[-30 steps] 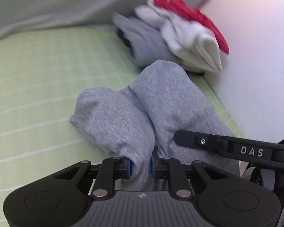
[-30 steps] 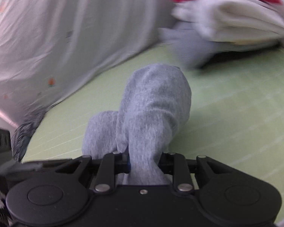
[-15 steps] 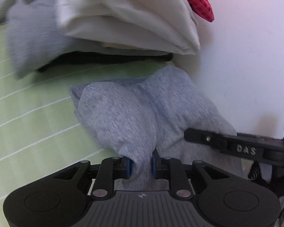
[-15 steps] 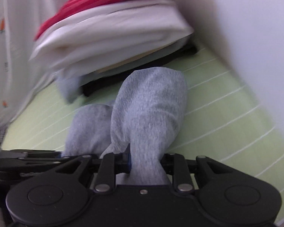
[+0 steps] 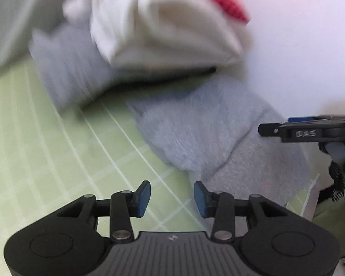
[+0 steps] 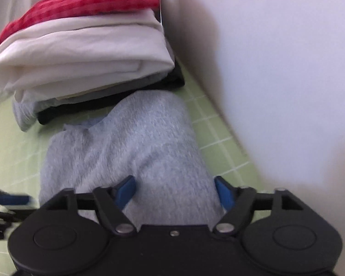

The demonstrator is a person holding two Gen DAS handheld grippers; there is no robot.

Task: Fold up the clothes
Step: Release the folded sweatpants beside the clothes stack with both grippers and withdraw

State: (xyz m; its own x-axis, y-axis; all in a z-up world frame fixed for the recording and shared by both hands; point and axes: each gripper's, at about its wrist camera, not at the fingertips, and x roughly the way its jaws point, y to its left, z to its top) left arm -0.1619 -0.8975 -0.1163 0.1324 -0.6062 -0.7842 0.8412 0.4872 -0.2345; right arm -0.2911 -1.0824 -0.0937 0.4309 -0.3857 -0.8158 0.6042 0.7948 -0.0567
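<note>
The grey garment [image 6: 131, 142] is lying folded on the green checked sheet [image 6: 220, 138], just in front of the stack of folded clothes [image 6: 85, 53] and close to the white wall [image 6: 276, 69]. Its far edge is reaching the black piece at the bottom of that stack; whether it is touching it, you cannot tell.

Your right gripper [image 6: 174, 191] is standing wide open, and its jaws have just been opening. The grey cloth is lying between its blue pads [image 6: 224, 192], but they are not pressing on it.

Your left gripper [image 5: 172, 199] is also open, and its jaws have just been opening too. Nothing is between its pads [image 5: 143, 197]; only the green sheet is showing there, and the garment [image 5: 209, 138] is lying just beyond the right pad.

In the left view the stack [image 5: 163, 27] is blurred, with white cloth in the middle and a red piece on top. The right gripper [image 5: 308, 131] is showing at the right edge, over the garment.
</note>
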